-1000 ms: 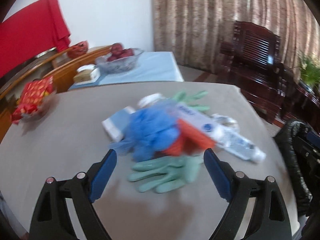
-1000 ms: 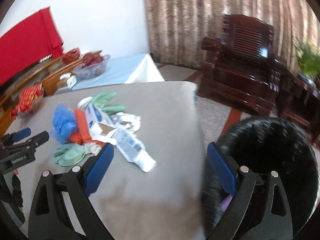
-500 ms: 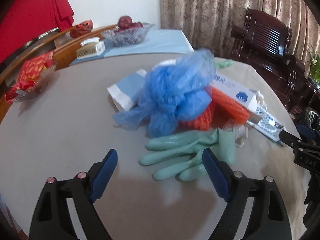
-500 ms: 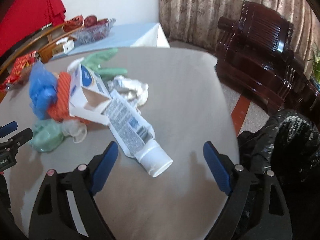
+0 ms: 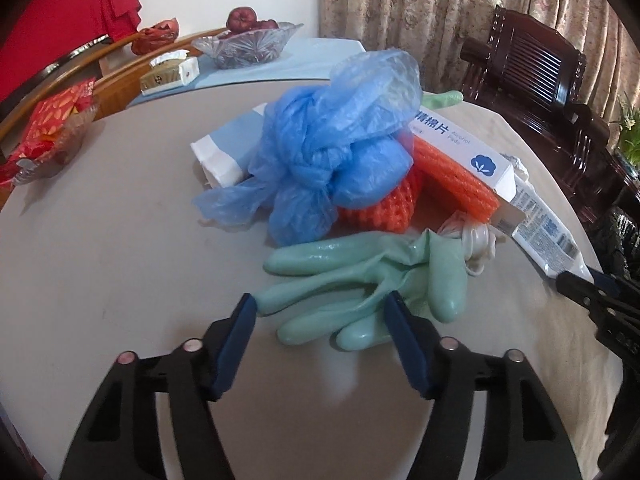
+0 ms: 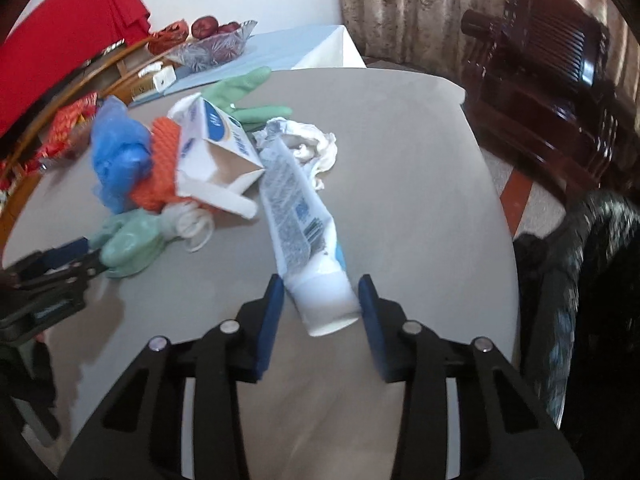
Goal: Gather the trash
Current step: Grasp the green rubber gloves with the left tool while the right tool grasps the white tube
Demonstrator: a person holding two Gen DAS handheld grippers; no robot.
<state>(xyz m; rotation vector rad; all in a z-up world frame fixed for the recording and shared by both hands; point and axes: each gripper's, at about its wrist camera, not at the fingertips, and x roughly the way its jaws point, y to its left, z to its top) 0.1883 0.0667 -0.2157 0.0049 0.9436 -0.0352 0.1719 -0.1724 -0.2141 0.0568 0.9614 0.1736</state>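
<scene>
Your left wrist camera looked steeply down along its fingers at the near edge of the table (image 5: 100,280), close above the green glove (image 5: 360,276). Your right wrist camera pointed likewise, toward the table's right edge, close over the tube (image 6: 300,216). Both shared the trash pile (each caught the other gripper at its frame's margin).

home living room | curtains (image 5: 420,12) | carved wooden armchair (image 5: 532,68) | fruit bowl (image 5: 246,42)
</scene>
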